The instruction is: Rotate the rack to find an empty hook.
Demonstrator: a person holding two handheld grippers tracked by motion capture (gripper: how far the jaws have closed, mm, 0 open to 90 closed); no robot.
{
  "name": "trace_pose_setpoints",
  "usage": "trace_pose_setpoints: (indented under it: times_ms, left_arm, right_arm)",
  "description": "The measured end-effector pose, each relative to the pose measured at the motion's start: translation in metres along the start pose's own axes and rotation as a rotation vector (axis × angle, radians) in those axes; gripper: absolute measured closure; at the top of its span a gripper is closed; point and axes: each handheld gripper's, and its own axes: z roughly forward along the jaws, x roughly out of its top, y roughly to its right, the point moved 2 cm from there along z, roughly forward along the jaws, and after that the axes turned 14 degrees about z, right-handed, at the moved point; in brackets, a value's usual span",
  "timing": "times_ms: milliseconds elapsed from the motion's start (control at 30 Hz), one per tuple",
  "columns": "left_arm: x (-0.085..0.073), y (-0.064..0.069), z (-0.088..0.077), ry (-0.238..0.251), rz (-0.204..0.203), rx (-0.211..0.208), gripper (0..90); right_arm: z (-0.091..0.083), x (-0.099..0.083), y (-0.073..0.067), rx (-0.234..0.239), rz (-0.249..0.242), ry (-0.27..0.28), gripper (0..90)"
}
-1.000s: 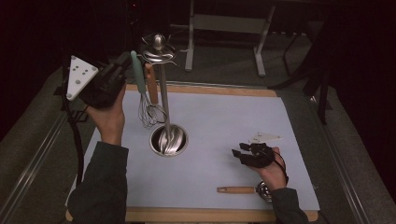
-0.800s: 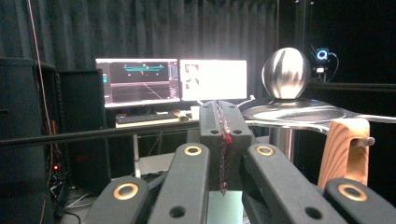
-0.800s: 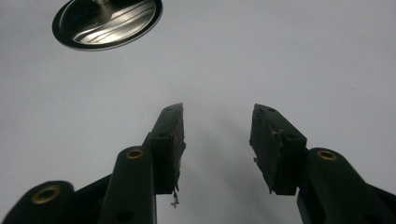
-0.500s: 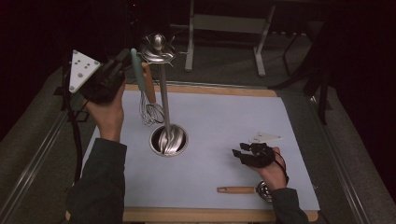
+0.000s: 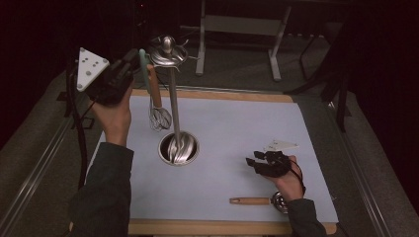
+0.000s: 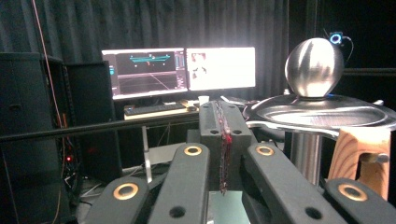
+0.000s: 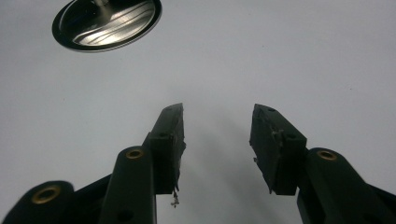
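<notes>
Left gripper (image 5: 129, 69) is raised at the far left of the table in the high view, its jaws pressed together near the pale green handle (image 5: 144, 66) of a whisk (image 5: 159, 117); whether they clamp that handle I cannot tell. That whisk hangs from the round top plate (image 5: 168, 53) of a steel utensil stand, beside its pole (image 5: 174, 106), with the wire head low over the blue mat (image 5: 237, 128). Right gripper (image 5: 257, 159) lies on the mat at the near right, jaws apart, and a wooden-handled utensil (image 5: 251, 200) lies near the front edge

Left gripper view: the two black jaws meet with no gap, level with the stand's ball knob (image 6: 314, 67) and top plate (image 6: 322, 114); a wooden handle (image 6: 362, 156) hangs under the plate's rim at right, and monitors glow behind

Right gripper view: the jaws stand apart over bare mat (image 7: 280, 56), nothing between them, and the stand's round steel base (image 7: 107, 23) sits at upper left
</notes>
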Motion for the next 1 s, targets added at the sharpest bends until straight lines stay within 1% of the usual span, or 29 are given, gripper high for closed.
trace_pose_setpoints:
  times_ms: [100, 233, 333, 500, 667, 700, 733, 800, 933, 1000]
  left_arm:
    - [0.0004, -0.0006, 0.0019, -0.009, 0.004, 0.002, 89.7]
    - [0.0007, -0.0016, 0.0043, -0.014, 0.000, 0.004, 89.8]
    - [0.0010, -0.0030, 0.0064, -0.015, -0.019, 0.010, 89.8]
    - [0.0006, -0.0052, 0.0089, -0.026, -0.028, 0.016, 89.8]
    - [0.0008, -0.0043, 0.0078, -0.026, -0.026, 0.017, 89.8]
    - [0.0006, -0.0019, 0.0049, -0.020, -0.013, 0.006, 89.7]
    - [0.0004, -0.0012, 0.0044, -0.021, -0.003, 0.005, 89.8]
    - [0.0001, -0.0006, 0.0040, -0.026, 0.003, 0.003, 89.8]
    - [0.0000, -0.0020, 0.0058, -0.035, 0.001, 0.006, 89.8]
    - [-0.0001, -0.0039, 0.0069, -0.035, -0.007, 0.007, 89.7]
  right_arm:
    - [-0.0003, 0.0000, 0.0005, -0.001, 0.002, 0.000, 54.5]
    - [-0.0004, -0.0001, 0.0016, -0.002, 0.005, 0.001, 54.5]
    - [-0.0003, -0.0001, 0.0013, -0.002, 0.003, 0.000, 54.5]
    - [-0.0001, -0.0001, 0.0011, -0.003, 0.002, 0.000, 54.5]
    - [-0.0010, 0.0001, 0.0015, -0.002, 0.005, 0.002, 54.5]
    - [-0.0019, 0.0004, 0.0018, -0.003, 0.003, 0.006, 54.5]
    - [-0.0021, 0.0005, 0.0019, -0.003, 0.005, 0.007, 54.5]
    - [-0.0018, 0.0003, 0.0020, -0.004, 0.006, 0.006, 54.5]
    - [-0.0010, 0.0001, 0.0010, -0.004, 0.005, 0.003, 54.5]
    - [-0.0009, 0.0002, 0.0009, -0.004, 0.004, 0.003, 54.5]
